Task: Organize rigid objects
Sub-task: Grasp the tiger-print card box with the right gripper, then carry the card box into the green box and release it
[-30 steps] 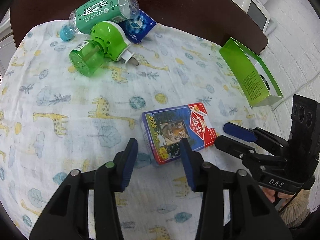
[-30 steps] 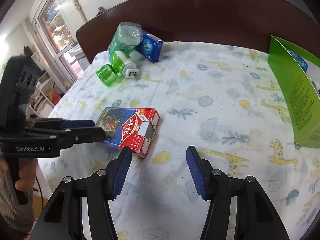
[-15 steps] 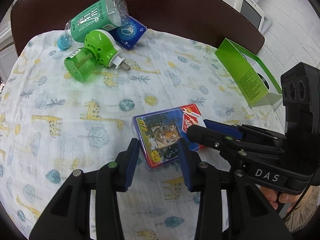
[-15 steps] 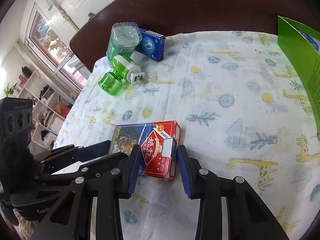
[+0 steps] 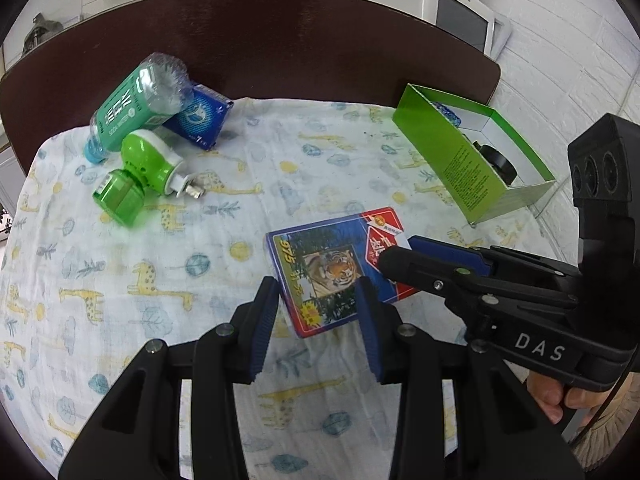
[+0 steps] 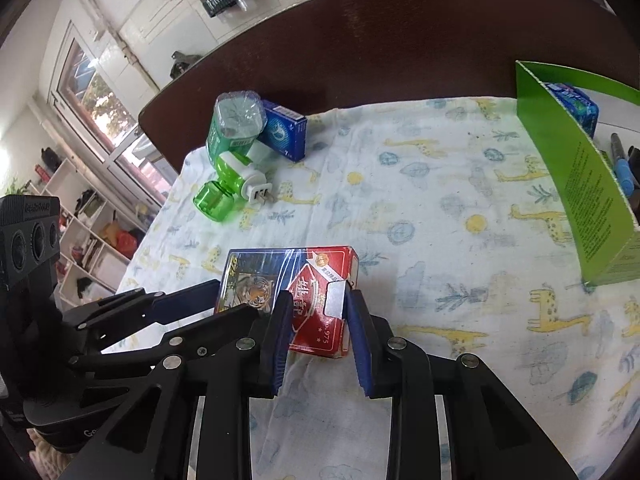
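A playing-card box (image 5: 332, 268) with a tiger picture lies flat on the giraffe-print cloth (image 5: 160, 264); it also shows in the right wrist view (image 6: 296, 292). My left gripper (image 5: 316, 300) is open, its fingers standing on either side of the box's near blue end. My right gripper (image 6: 316, 312) has closed in on the box's red end, with the pads at or very near its sides. The open green box (image 5: 472, 160) stands at the right, also in the right wrist view (image 6: 576, 184).
A green soda bottle (image 5: 136, 104), a green plug-in vaporizer (image 5: 140, 172) and a small blue carton (image 5: 200, 116) lie together at the far left. The green box holds a black round item (image 5: 496, 160), a blue pack (image 6: 576, 108) and pens (image 6: 624, 168). Dark table edge behind.
Both grippers moved in onto the card box from opposite ends. My right gripper's jaws narrowed around the red end; my left gripper's jaws came astride the blue end.
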A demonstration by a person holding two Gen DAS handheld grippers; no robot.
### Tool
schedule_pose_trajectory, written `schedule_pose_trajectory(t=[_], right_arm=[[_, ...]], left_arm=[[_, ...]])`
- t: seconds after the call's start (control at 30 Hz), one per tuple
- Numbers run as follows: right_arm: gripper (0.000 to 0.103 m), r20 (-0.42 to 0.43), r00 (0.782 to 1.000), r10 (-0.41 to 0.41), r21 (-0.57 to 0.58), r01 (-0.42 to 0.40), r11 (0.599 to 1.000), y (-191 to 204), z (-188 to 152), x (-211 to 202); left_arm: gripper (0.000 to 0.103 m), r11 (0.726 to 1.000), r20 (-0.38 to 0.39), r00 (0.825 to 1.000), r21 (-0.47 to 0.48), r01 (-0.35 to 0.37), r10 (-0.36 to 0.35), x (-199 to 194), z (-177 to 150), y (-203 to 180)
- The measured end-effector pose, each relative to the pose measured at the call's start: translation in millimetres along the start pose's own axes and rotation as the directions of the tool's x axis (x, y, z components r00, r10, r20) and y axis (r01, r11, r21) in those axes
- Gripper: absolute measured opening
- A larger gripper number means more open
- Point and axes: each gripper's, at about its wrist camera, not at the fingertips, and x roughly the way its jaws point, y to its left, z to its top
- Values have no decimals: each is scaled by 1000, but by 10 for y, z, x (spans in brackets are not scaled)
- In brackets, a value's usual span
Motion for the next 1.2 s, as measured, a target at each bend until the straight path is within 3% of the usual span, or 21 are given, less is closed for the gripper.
schedule_pose_trajectory(t=[0.23, 0.57, 0.87, 1.03, 1.13, 1.2], right_arm=[[31, 118, 993, -9, 57, 2, 998, -316, 169, -435], [31, 277, 956, -93, 166, 48, 985, -1032, 394, -1048], [31, 322, 932, -167, 306, 64, 950, -1785, 458, -1321], [31, 327, 924, -198, 371, 67, 926, -2142, 494, -1350], [30, 324, 922, -213, 393, 74, 917, -2295, 513, -1318], [26, 322, 923, -209, 400, 67, 914, -2364, 520, -1285]], left_arm=[[37, 992, 75, 997, 126, -6, -3, -58, 384, -528], [37, 957, 96, 991, 283, 59, -89, 161, 978, -1370], [36, 920, 41, 989, 375, 115, -141, 583, 1295, -2067], [34, 924, 0, 989, 357, 139, -148, 870, 1436, -2271], [21, 920, -40, 982, 346, 186, -184, 1020, 1486, -2356], [21, 920, -46, 986, 355, 166, -161, 1098, 1488, -2412]])
